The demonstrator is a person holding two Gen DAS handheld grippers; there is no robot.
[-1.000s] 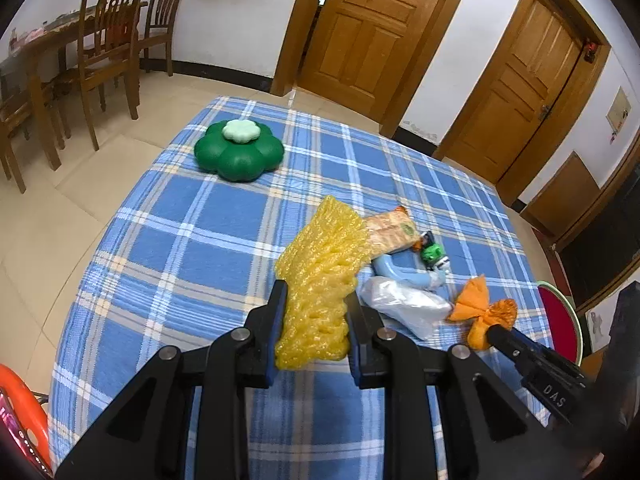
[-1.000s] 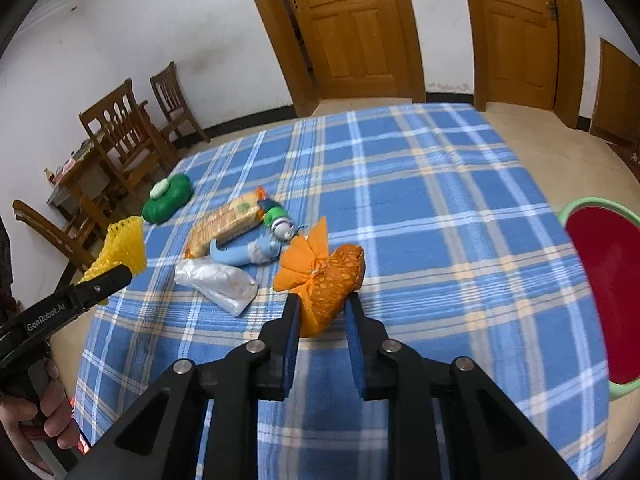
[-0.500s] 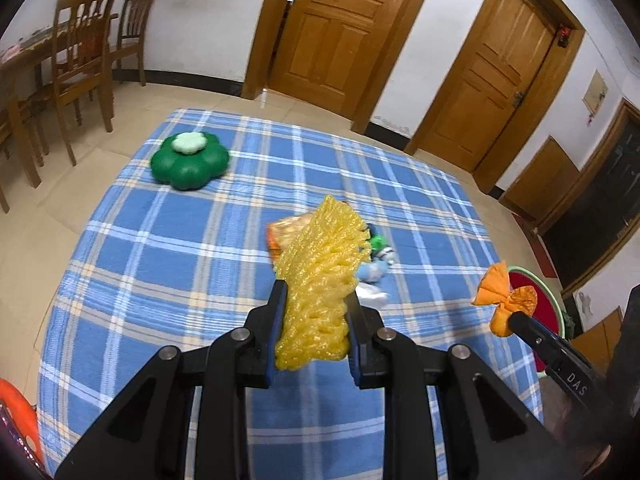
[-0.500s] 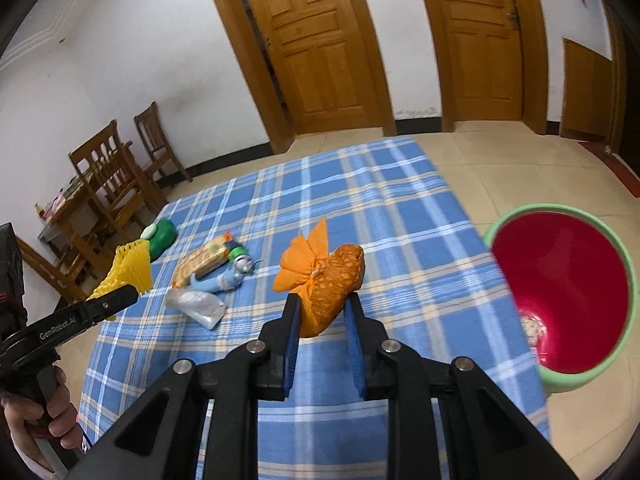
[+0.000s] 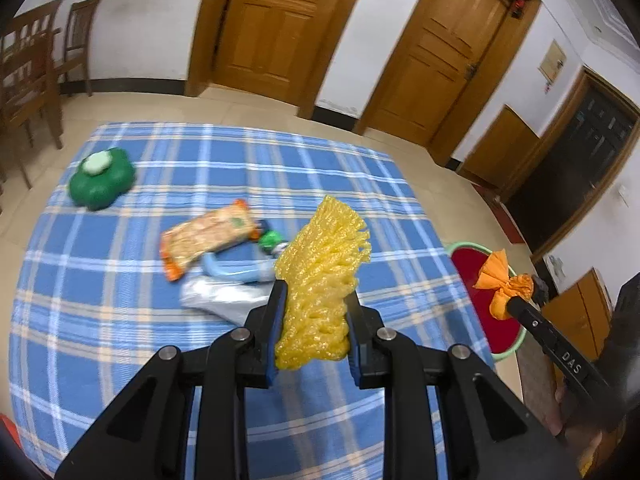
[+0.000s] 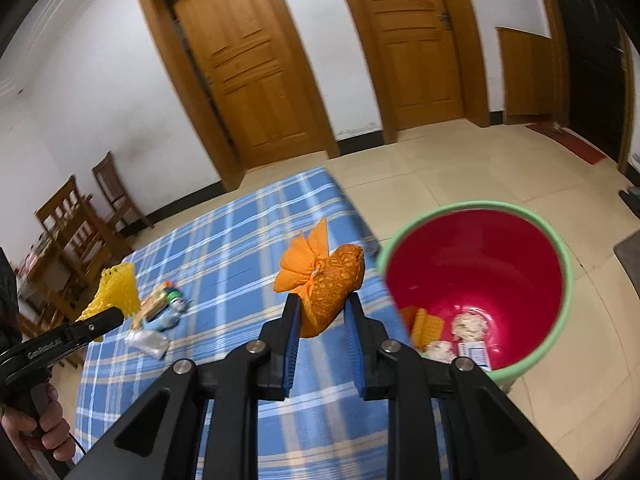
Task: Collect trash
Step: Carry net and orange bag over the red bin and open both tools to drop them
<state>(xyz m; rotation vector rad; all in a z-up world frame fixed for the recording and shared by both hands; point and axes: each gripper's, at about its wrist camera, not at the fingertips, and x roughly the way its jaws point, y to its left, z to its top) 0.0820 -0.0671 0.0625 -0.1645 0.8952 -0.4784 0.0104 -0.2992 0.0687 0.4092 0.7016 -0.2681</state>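
Wooden chairs [image 5: 32, 76] by wall, two wood doors [image 6: 256, 68], green flower-shaped obj [image 5: 101, 178] on plaid cloth [image 5: 100, 312].

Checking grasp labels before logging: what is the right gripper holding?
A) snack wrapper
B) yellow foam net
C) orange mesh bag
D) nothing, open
C: the right gripper is shut on the orange mesh bag, held beside the red bin; the yellow foam net is in the left gripper.
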